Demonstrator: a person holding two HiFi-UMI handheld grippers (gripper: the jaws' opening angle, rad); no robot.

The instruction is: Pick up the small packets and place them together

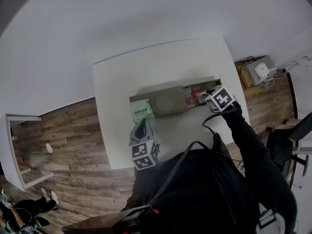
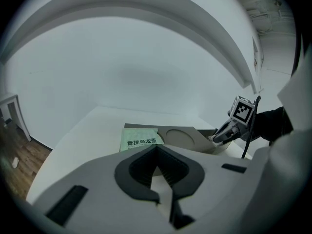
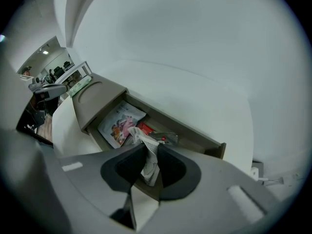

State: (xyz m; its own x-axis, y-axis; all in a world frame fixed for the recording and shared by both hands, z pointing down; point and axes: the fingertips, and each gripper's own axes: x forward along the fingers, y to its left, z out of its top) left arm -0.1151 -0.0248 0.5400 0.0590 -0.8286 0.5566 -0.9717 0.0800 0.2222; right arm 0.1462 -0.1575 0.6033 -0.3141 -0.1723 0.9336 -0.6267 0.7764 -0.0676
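A tan tray (image 1: 146,95) lies on the white table (image 1: 122,82). Its right compartment (image 3: 195,138) holds a colourful printed packet (image 3: 119,123), a red packet (image 3: 146,129) and a silvery packet (image 3: 165,138). My right gripper (image 3: 149,149) hangs over that compartment, shut on a white crumpled packet (image 3: 148,167) that dangles between its jaws. In the head view the right gripper (image 1: 207,97) is at the tray's right end. A green tea packet (image 2: 141,139) rests on the tray's left end. My left gripper (image 2: 156,149) hovers just before it, shut and holding nothing.
The tray has a round recess (image 1: 165,103) in its middle. Wooden floor (image 1: 73,145) surrounds the table. A white shelf unit (image 1: 19,145) stands at the left, a box of devices and cables (image 1: 258,72) at the right, and a chair (image 1: 292,145) at the near right.
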